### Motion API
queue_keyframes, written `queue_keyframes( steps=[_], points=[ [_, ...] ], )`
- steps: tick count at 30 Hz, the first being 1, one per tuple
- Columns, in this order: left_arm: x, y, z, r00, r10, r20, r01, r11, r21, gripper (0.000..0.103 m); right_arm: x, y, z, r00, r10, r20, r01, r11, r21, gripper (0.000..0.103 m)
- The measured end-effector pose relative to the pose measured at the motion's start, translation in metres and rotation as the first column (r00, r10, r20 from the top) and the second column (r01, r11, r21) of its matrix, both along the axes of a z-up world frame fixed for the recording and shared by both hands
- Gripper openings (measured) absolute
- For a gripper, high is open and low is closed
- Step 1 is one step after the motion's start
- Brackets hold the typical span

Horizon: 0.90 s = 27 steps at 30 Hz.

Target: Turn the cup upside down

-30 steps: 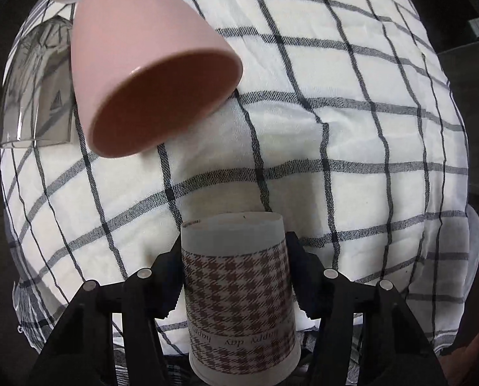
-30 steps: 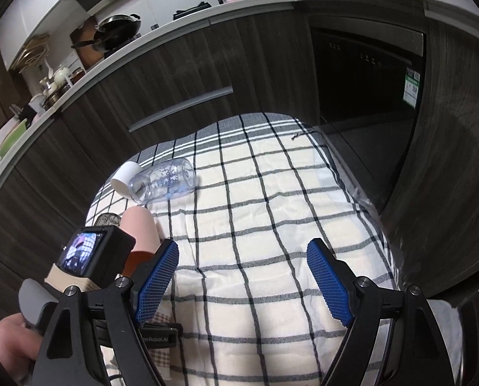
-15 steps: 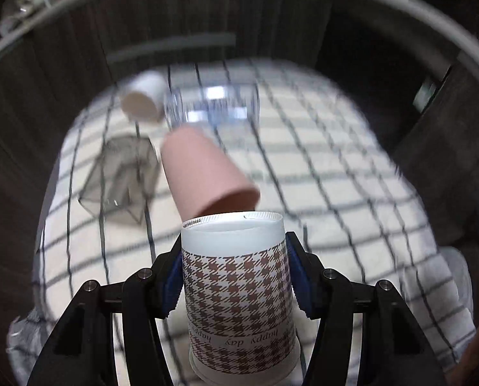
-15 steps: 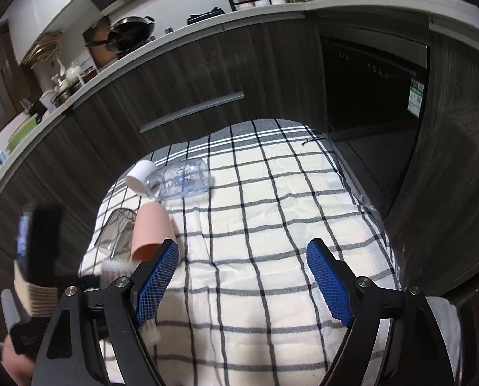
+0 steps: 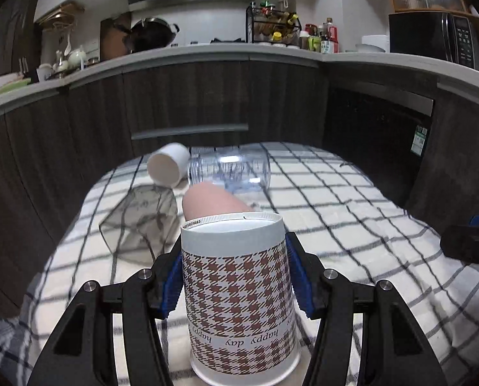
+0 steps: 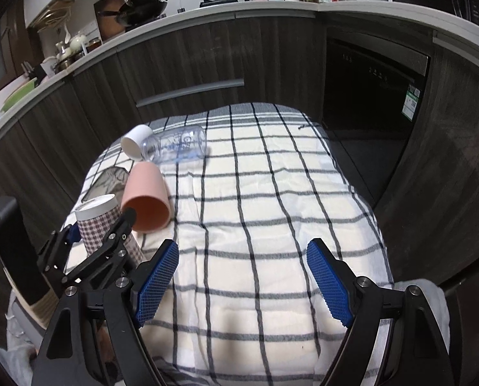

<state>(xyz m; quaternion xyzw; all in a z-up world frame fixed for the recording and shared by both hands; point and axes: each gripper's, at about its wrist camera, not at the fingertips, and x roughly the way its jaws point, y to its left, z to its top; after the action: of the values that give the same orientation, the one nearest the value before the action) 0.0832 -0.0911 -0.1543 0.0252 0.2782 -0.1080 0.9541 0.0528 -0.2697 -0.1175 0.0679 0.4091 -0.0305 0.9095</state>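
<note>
My left gripper is shut on a houndstooth paper cup, held upside down with its base up and its wide rim low over the checked cloth. The same cup and left gripper show at the left of the right wrist view. My right gripper is open and empty above the cloth's near edge. A pink cup lies on its side just behind the paper cup, its mouth towards me; its base shows in the left wrist view.
A clear plastic bottle and a white cup lie on their sides at the far left of the cloth. A grey transparent cup lies left of the pink one. Dark kitchen cabinets stand close behind.
My left gripper has tilted up from looking down at the cloth to level, carrying the paper cup, which now sits low over the cloth. The right gripper stayed open and shifted slightly.
</note>
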Motion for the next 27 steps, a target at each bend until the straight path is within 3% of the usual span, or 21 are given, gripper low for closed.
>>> queue_keyframes(
  steps=[4,6,13,19,27],
  points=[
    [-0.012,0.008,-0.013,0.999,0.041,-0.012,-0.041,0.999,0.002,0.059,-0.002,0.001,-0.002,1.0,0.001,-0.013,-0.001,1.0,0.004,0.082],
    [-0.015,0.007,-0.014,0.999,0.048,-0.022,-0.048,0.999,0.017,0.066,-0.004,0.003,-0.001,1.0,0.003,-0.014,-0.003,1.0,-0.002,0.082],
    [-0.027,0.002,-0.013,0.999,0.02,-0.033,-0.019,0.999,0.028,0.067,-0.013,0.008,0.002,1.0,0.014,-0.006,-0.014,1.0,-0.014,0.082],
    [-0.036,0.002,-0.001,1.0,0.025,-0.005,-0.025,0.999,0.029,0.072,-0.021,0.007,0.004,1.0,0.012,0.002,-0.012,1.0,-0.009,0.082],
    [-0.055,0.014,0.025,0.999,0.045,-0.007,-0.045,0.999,0.014,0.076,-0.04,0.014,0.025,0.996,0.031,0.087,-0.029,0.999,-0.024,0.082]
  ],
)
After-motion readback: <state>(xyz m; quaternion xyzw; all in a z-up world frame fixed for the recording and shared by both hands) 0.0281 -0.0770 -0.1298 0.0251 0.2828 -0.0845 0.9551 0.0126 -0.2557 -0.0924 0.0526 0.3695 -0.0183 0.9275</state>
